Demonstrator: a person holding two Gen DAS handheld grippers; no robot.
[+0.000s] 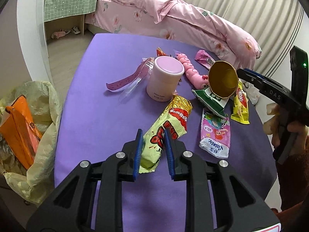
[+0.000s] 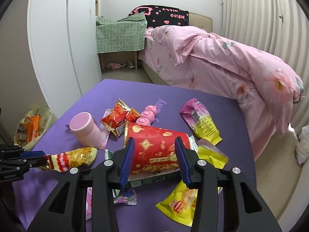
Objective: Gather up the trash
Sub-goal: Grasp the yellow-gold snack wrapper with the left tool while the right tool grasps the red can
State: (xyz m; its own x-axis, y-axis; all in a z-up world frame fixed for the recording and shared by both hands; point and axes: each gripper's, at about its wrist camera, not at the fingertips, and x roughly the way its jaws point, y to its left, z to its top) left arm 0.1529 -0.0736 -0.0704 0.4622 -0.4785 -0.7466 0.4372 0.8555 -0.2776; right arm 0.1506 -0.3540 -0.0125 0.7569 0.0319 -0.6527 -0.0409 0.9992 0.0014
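Purple counter [image 1: 100, 104] strewn with snack litter, pink-quilted bed [image 1: 193, 21] behind.

Left gripper [image 1: 153, 135]: blue-padded fingers [image 1: 138, 150] narrowly parted, closed on near end of long yellow-and-red snack wrapper [image 1: 166, 127]. Wrapper's far end angled up and away toward pink cylindrical container [image 1: 164, 79]. From right wrist view, same wrapper [image 2: 71, 159] seen clamped at its left end, rest of it lifted just off the counter.

Right gripper [image 2: 155, 147]: fingers [image 2: 127, 158] spread about midway, pressed on both sides of red paper cup [image 2: 154, 148] with gold print. Cup lying sideways between pads; in left wrist view, gold-lined mouth of cup [image 1: 224, 79] turned toward camera, held above green wrapper [image 1: 210, 102]. Hand on grip at frame's right edge [image 1: 280, 127].

Loose on counter: pink tissue pack [image 1: 216, 135], yellow wrapper [image 1: 240, 106], pink caterpillar toy [image 1: 189, 67], pink-and-yellow pouch [image 2: 200, 119], red sachets [image 2: 117, 116], clear plastic fork [image 1: 135, 83].

Bin with yellowish liner bag [image 1: 38, 135] on floor, off counter's left edge; orange packet [image 1: 19, 127] already inside.
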